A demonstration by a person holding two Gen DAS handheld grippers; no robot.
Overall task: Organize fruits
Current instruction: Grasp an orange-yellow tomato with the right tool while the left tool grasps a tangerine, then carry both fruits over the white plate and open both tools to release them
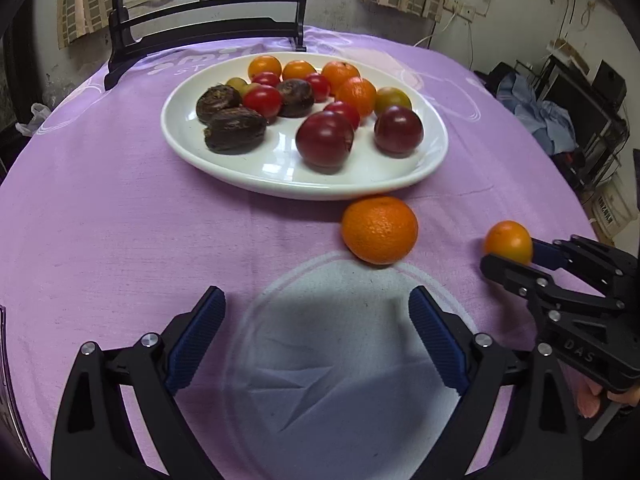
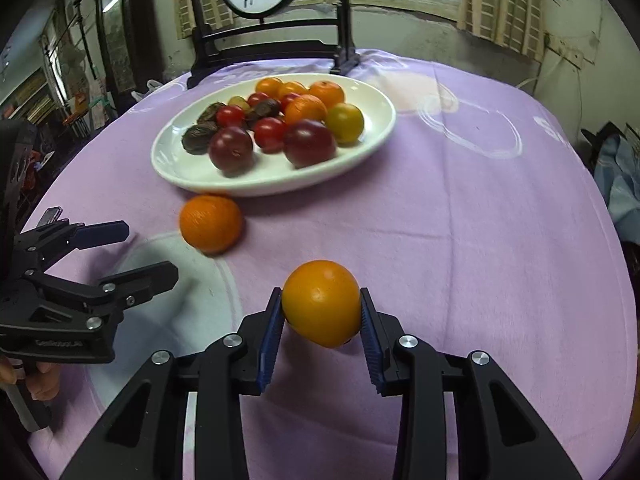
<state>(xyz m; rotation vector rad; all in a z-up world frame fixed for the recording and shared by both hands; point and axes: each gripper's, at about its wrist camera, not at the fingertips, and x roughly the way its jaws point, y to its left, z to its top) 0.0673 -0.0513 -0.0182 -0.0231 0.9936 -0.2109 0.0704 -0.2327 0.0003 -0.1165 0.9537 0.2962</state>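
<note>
The right tongs (image 2: 322,316) are clamped on a small smooth orange (image 2: 322,304), its two blue ribbed pads (image 2: 272,336) pressing the fruit from either side. In the left wrist view the same small orange (image 1: 508,242) sits at the tip of the right tongs (image 1: 510,256), near the right edge of the purple-covered surface (image 1: 120,220). The left tongs (image 1: 316,320) stand wide apart with nothing between them, over a pale circular print on the cloth; from the right wrist view they (image 2: 148,252) show at the left, likewise spread.

Just beyond the left tongs lies a larger, rough-skinned orange (image 1: 379,230) on the cloth, just beside the near rim of a white oval plate (image 1: 224,164). The plate holds a cluster of fruit: two dark red plums (image 1: 325,138) at the front, small red tomatoes (image 1: 262,100), several small oranges (image 1: 356,94) toward the back, a yellow-green fruit (image 1: 393,98) and three dark brown wrinkled fruits (image 1: 234,128) on its left side. Behind the plate stands a black wooden frame (image 1: 200,36) holding a round painted panel.
</note>
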